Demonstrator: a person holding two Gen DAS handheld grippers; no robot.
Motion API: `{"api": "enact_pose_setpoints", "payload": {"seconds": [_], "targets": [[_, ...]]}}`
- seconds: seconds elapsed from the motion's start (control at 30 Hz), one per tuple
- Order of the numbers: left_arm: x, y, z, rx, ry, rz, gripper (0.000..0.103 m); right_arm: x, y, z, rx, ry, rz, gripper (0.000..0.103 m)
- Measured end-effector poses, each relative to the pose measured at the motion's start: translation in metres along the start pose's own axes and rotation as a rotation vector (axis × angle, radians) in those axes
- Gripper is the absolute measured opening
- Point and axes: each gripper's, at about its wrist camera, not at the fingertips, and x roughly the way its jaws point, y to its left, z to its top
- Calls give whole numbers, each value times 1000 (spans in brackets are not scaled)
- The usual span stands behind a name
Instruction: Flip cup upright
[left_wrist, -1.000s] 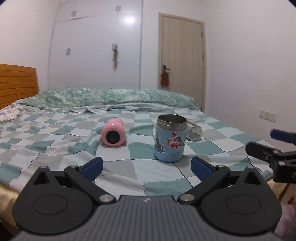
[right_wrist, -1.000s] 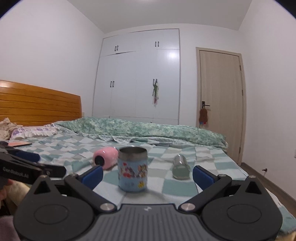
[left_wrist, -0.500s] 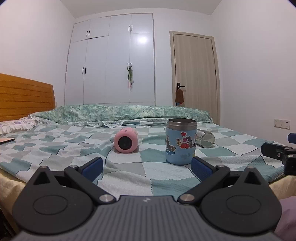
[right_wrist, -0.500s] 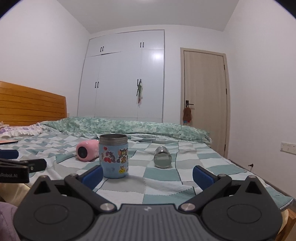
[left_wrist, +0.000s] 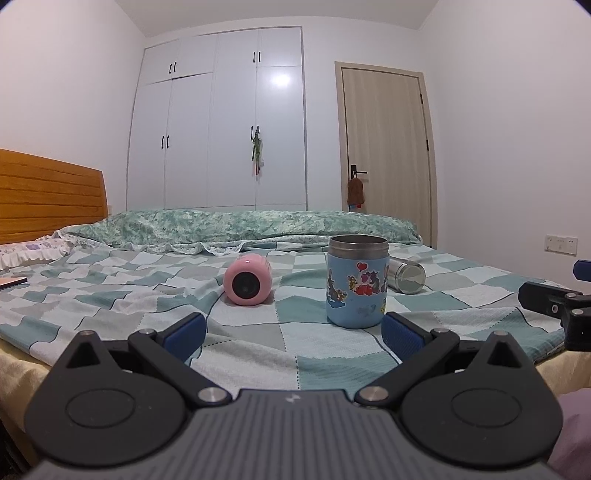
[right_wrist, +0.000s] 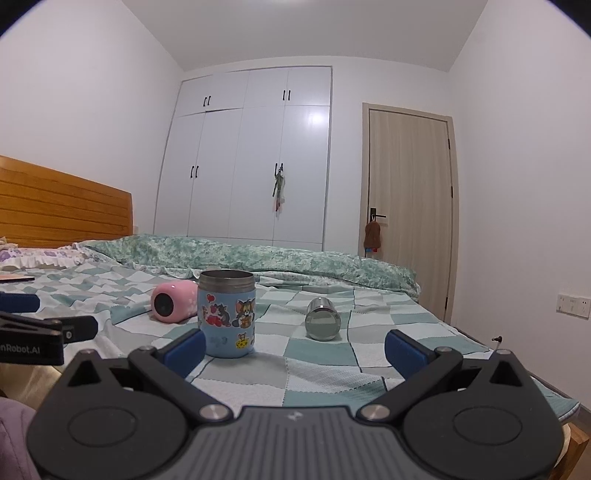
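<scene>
Pink cup (left_wrist: 247, 280) on its side on the bed (left_wrist: 110, 295), blue cartoon cup (left_wrist: 357, 286) upright just right of it, steel cup (left_wrist: 406, 275) lying farther right. Left gripper (left_wrist: 291, 330) and right gripper (right_wrist: 293, 347): jaws spread wide, empty.

— What's on the bed (left_wrist: 110, 306)?

— Three cups. The sticker cup (left_wrist: 357, 281) stands upright nearest the foot edge. The pink cup (left_wrist: 246, 279) lies on its side to its left, a little farther back. The steel cup (left_wrist: 405, 275) lies on its side to the right, just behind the sticker cup.

— And behind those?

— The rolled quilt (left_wrist: 240, 227) runs across the far side of the bed, with the wardrobe (left_wrist: 218, 122) behind it and the door (left_wrist: 384, 147) to the right. The headboard (left_wrist: 48, 195) is at the left
</scene>
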Motion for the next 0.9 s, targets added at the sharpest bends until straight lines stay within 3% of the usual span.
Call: {"api": "enact_pose_setpoints", "payload": {"seconds": [0.9], "targets": [[-4, 1, 1, -13, -14, -15, 103, 0, 1, -1, -3, 4, 4, 103]]}}
